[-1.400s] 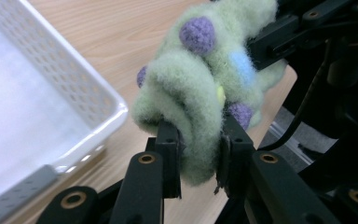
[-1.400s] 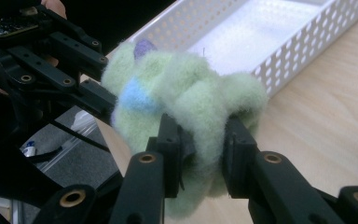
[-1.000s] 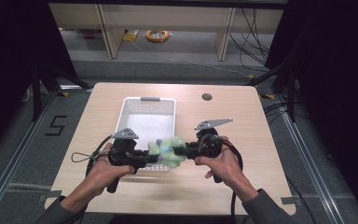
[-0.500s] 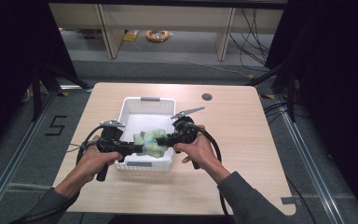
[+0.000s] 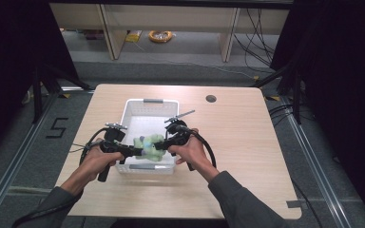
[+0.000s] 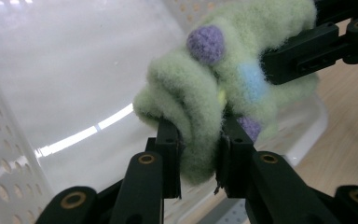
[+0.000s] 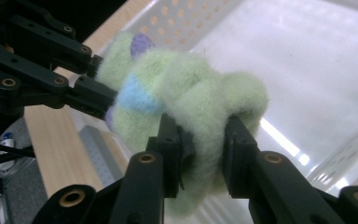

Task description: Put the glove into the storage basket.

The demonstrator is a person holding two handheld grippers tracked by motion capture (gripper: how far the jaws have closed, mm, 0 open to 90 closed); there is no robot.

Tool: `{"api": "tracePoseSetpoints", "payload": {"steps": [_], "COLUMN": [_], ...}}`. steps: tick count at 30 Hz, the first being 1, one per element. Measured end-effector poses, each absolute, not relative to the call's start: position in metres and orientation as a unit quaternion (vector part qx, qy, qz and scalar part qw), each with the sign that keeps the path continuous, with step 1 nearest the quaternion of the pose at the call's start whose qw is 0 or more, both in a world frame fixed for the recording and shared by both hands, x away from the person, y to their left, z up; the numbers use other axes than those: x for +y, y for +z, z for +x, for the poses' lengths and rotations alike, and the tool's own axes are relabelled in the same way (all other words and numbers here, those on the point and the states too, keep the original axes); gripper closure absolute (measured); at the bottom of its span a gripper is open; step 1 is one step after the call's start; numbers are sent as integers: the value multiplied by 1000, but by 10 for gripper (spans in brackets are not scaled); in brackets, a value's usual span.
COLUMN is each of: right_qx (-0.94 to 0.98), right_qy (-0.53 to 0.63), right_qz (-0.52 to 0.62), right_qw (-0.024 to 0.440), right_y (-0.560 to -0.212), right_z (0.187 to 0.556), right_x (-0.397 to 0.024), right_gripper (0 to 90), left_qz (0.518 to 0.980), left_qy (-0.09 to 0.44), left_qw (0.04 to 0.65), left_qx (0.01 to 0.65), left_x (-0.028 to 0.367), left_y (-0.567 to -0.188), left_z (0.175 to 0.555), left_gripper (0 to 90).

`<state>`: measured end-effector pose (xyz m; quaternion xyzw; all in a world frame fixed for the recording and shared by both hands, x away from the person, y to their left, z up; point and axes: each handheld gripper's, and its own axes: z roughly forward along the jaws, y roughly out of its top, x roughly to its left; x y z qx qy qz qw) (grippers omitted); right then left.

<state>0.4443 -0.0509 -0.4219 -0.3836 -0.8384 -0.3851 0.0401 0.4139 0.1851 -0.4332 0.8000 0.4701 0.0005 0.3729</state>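
Note:
A fuzzy light-green bundle with purple and blue spots [image 5: 148,144] hangs over the near part of a white perforated basket [image 5: 128,110]. My left gripper [image 5: 140,152] is shut on its left side, and my right gripper [image 5: 156,146] is shut on its right side. In the left gripper view the green bundle [image 6: 205,93] bulges up between the jaws of my left gripper [image 6: 199,140], with the other gripper's jaws clamped on it at upper right. In the right gripper view my right gripper [image 7: 202,140] pinches a fold of the bundle [image 7: 182,93] above the basket floor [image 7: 307,60].
The basket sits left of centre on a light wooden table [image 5: 247,142]. A small dark round hole [image 5: 211,99] marks the table's far side. Cables trail from both grippers. Beyond the table stands a shelf with a yellow coil [image 5: 160,35] on the floor.
Both grippers have carried the green bundle away from the table's near part to above the basket, then slightly right. Both stay shut on it.

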Motion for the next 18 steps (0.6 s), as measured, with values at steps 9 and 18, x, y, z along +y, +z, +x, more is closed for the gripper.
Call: {"api": "tracePoseSetpoints", "payload": {"steps": [9,18], "right_qx": [-852,-871], "right_qy": [-345,-309], "right_qz": [-392,-381], "right_qw": [42,19], "right_y": [-441,-450], "right_z": [451,451], "right_x": [-38,-27], "right_gripper": [715,671], "left_qz": [807,824], "left_qy": [-11,3], "left_qw": [348,320], "left_qx": [478,467], "left_x": [187,183], "left_y": [-451,-456], "left_z": [421,423], "left_gripper": [719,692]}}
